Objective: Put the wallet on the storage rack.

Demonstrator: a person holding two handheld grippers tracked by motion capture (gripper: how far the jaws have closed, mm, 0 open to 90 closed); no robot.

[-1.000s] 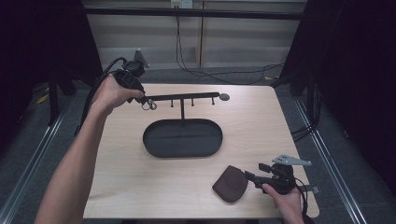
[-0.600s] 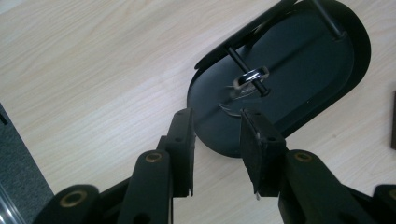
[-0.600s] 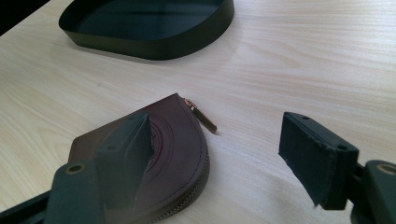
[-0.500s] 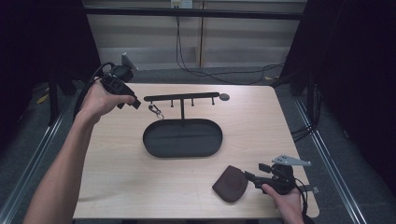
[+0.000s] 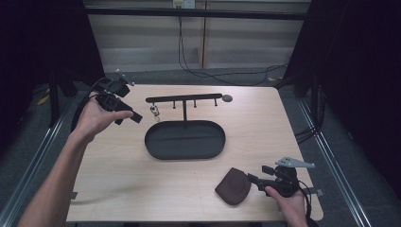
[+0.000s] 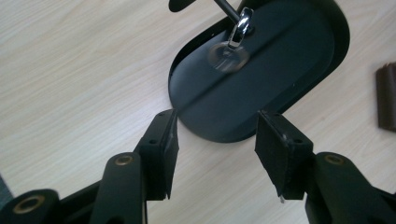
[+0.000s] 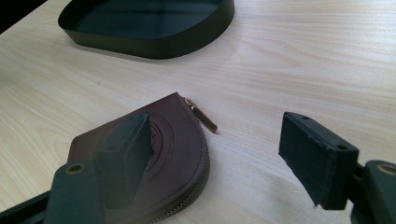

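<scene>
Hovering left hand (image 5: 97, 118), fingers (image 6: 161, 149) just opening, empty, beside rack (image 5: 184, 99).

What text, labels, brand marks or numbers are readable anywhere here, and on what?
None readable.
Brown zip pouch: a round embossed mark, too blurred to read.
Black oval tray, hook rack and hanging metal ring: no lettering seen.
Gripper jaws: plain black, unmarked.

The swinging key ring (image 6: 229, 53) blurs; the pouch (image 6: 386, 95) is edge-cropped.
</scene>
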